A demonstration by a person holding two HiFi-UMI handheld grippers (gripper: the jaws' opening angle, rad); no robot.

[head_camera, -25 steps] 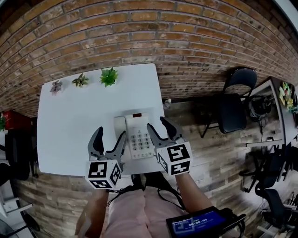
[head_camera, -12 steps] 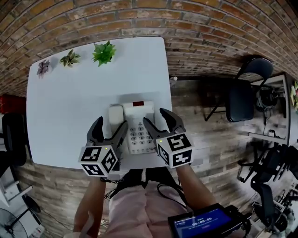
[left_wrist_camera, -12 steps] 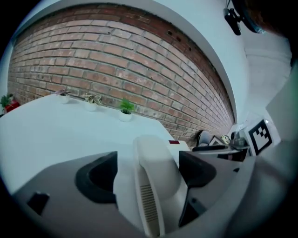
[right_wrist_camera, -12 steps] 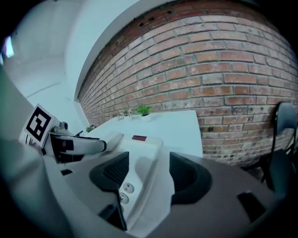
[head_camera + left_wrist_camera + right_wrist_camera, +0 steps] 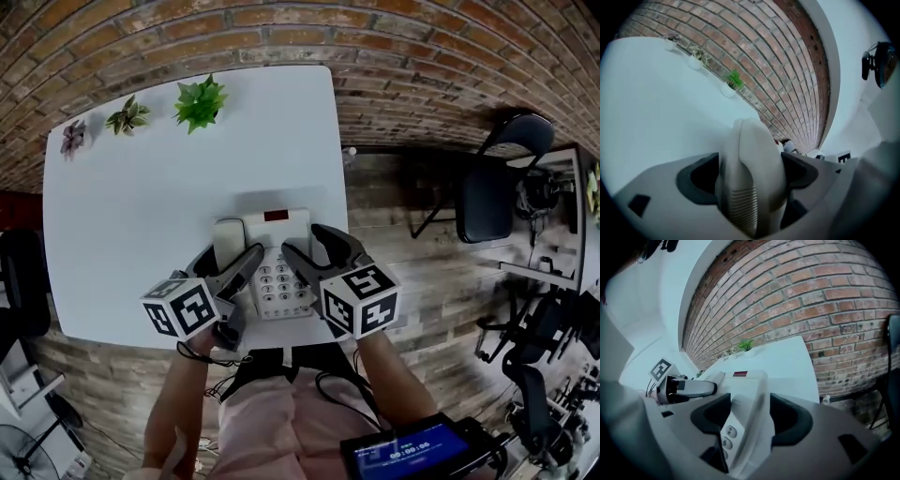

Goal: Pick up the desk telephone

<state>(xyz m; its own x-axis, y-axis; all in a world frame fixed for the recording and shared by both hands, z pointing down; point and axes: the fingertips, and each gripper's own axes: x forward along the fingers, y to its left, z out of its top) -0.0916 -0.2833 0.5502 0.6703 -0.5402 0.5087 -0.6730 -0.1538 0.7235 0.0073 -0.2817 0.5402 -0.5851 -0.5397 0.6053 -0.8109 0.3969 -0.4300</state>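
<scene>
White table (image 5: pixel 141 206) is set against a brick wall (image 5: pixel 281 37), and the desk telephone (image 5: pixel 278 246) lies at its near edge. The grasp is being prepared. The left gripper (image 5: pixel 228 261), jaws apart and just opened wider, is placed astride the handset (image 5: pixel 749 168). The right gripper (image 5: pixel 306 241), jaws also just spread, is placed over the telephone's right side. Next, an even closing is probably needed before any lift. Plants are held in three small pots (image 5: pixel 727 90) at the far edge.

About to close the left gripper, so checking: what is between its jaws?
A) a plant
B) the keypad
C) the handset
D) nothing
C: in the left gripper view, the jaws of the left gripper, which have just been opening, stand on either side of the handset.
</scene>
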